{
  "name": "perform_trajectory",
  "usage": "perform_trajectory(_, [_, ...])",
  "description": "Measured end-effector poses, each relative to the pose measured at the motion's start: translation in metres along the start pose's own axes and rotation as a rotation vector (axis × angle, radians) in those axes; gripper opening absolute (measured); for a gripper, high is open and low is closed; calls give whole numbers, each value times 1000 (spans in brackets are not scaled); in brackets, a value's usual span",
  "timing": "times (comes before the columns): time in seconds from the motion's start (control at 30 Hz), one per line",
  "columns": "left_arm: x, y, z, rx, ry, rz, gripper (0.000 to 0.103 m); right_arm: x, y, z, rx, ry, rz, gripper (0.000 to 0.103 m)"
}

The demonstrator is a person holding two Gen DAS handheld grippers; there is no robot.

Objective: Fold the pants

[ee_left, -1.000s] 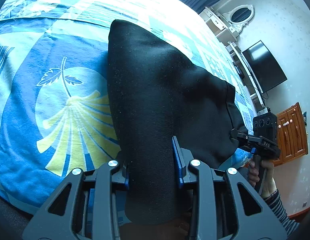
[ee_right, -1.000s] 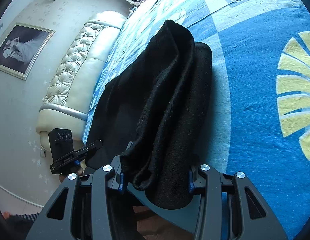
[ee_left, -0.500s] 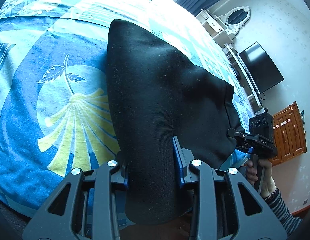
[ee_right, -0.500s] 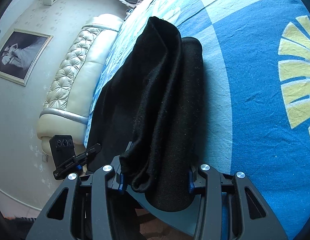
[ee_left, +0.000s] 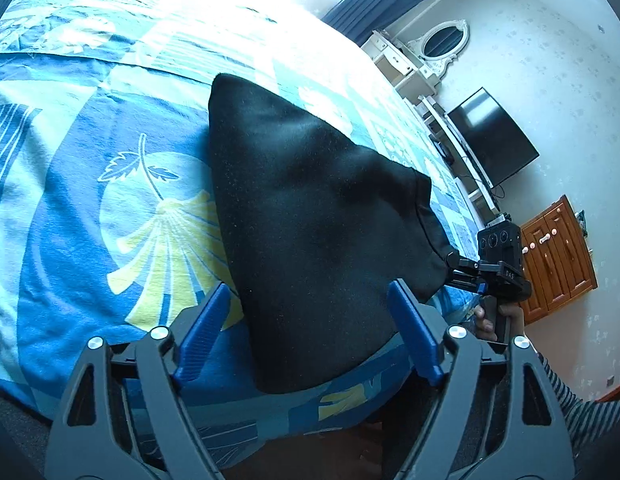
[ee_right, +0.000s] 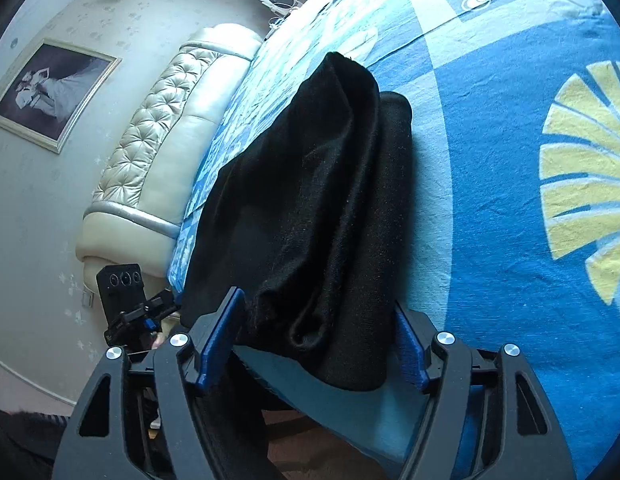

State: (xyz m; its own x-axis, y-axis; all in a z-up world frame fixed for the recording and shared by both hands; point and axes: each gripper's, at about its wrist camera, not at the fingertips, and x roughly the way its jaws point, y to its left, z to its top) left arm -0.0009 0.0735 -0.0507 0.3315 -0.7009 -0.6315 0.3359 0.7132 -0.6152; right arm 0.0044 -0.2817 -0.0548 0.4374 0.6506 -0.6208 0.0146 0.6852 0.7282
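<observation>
The black pants point(ee_left: 310, 200) lie folded lengthwise on the blue patterned bed cover point(ee_left: 70, 240), one end at the bed's near edge. My left gripper point(ee_left: 308, 290) straddles that end. Its jaws are opening, and the blue pads stand clear of the cloth lying between them. In the right wrist view the pants point(ee_right: 317, 184) show as bunched layers. My right gripper point(ee_right: 315, 304) straddles their near end, jaws opening too, cloth loose between the pads. Each view shows the other gripper at the pants' far corner: the right gripper point(ee_left: 497, 268), the left gripper point(ee_right: 130, 300).
A hand point(ee_left: 493, 316) with a striped sleeve holds the right gripper. Beyond the bed stand a television point(ee_left: 491, 136), a wooden cabinet point(ee_left: 557, 252) and a white dressing table point(ee_left: 397, 68). A padded headboard point(ee_right: 158, 152) and a framed picture point(ee_right: 50, 92) are on the other side.
Both grippers were shut on the pants' near end. Now both sets of jaws have spread apart and the cloth has dropped onto the bed edge. Both grippers pulled back and rose slightly.
</observation>
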Motion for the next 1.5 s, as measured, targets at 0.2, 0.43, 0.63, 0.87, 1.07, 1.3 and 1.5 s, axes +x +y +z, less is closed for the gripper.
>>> perform_trajectory(0.2, [-4, 20, 36, 7, -30, -65, 90, -17, -20, 31, 104, -139, 78, 77])
perform_trajectory(0.43, [54, 50, 87, -72, 23, -62, 90, 31, -33, 74, 158, -107, 83, 78])
perform_trajectory(0.63, [95, 56, 102, -88, 76, -63, 90, 57, -24, 91, 114, -67, 80, 80])
perform_trajectory(0.87, [103, 44, 106, -15, 71, 27, 41, 64, -20, 87, 92, -63, 52, 44])
perform_trajectory(1.07, [97, 26, 120, 57, 47, 138, 27, 55, -13, 96, 67, -108, 72, 36])
perform_trajectory(1.3, [96, 27, 168, 91, -17, 215, 26, 68, 0, 141, 46, -165, 90, 35])
perform_trajectory(1.5, [103, 44, 213, 121, -45, 312, 26, 99, 8, 186, 46, -171, 104, 35])
